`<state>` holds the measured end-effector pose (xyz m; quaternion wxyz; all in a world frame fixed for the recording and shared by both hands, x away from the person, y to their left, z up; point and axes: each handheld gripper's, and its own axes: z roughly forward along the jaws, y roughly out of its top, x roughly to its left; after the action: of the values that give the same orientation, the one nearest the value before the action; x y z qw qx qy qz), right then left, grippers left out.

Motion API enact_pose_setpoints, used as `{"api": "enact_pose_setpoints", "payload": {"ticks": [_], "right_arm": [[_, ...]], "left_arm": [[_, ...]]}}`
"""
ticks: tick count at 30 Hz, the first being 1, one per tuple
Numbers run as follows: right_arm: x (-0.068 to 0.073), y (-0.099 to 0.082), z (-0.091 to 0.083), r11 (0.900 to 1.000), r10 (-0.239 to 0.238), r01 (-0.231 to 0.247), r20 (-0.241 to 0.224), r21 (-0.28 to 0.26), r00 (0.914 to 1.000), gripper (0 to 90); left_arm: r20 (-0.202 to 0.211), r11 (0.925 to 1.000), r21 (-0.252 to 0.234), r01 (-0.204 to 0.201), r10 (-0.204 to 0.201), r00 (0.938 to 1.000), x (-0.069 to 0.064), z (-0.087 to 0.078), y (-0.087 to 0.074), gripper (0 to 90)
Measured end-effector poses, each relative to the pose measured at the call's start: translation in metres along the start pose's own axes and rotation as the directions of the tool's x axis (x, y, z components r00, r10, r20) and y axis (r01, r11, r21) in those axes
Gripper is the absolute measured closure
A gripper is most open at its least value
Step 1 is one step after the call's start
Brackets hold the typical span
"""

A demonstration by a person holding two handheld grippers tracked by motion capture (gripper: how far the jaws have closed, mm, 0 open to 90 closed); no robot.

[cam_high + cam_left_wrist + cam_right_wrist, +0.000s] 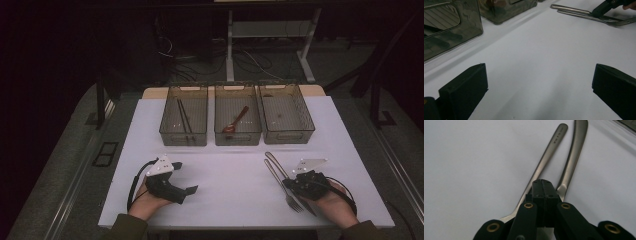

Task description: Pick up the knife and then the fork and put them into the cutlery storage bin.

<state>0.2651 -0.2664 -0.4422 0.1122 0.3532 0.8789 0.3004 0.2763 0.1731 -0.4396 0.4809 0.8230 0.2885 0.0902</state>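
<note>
We judge the two slim, stiff, slippery steel utensils, lying lower right on the white counter, best gripped mid-handle; right tongs are shut above them, left tongs gape empty.

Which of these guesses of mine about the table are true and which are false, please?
1. Three bins stand in a row at the far side of the table. True: the left bin, the middle bin and the right bin.
2. The red spoon lies in the left bin. False: it lies in the middle bin; the left one holds dark chopsticks.
3. The left gripper has its jaws wide apart with nothing between them. True.
4. The right gripper is wide open. False: its jaws are shut together, above two metal utensils.
5. A fork lies on the table by the right gripper. True.
</note>
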Motion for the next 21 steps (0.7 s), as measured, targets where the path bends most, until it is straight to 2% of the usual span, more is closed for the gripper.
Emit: {"api": "enact_pose_setpoints", "payload": {"ticks": [8, 17, 21], "right_arm": [[-0.007, -0.001, -0.002, 0.9998, 0.015, -0.015, 0.046, 0.010, 0.9988, 89.2], [-0.023, -0.004, -0.005, 0.9986, 0.049, -0.051, 0.105, 0.014, 0.9933, 89.2], [-0.027, -0.005, -0.006, 0.9984, 0.052, -0.054, 0.087, 0.016, 0.9948, 89.1]], "left_arm": [[0.000, 1.0000, 0.000, 0.000, 0.000, 1.0000, 0.000, 0.000, 0.000, 0.0], [0.011, 1.0000, -0.009, -0.003, 0.003, 0.9999, 0.000, 0.000, 0.001, 0.0], [0.021, 1.0000, -0.005, 0.004, -0.004, 0.9998, 0.000, 0.001, 0.001, 0.0]]}}
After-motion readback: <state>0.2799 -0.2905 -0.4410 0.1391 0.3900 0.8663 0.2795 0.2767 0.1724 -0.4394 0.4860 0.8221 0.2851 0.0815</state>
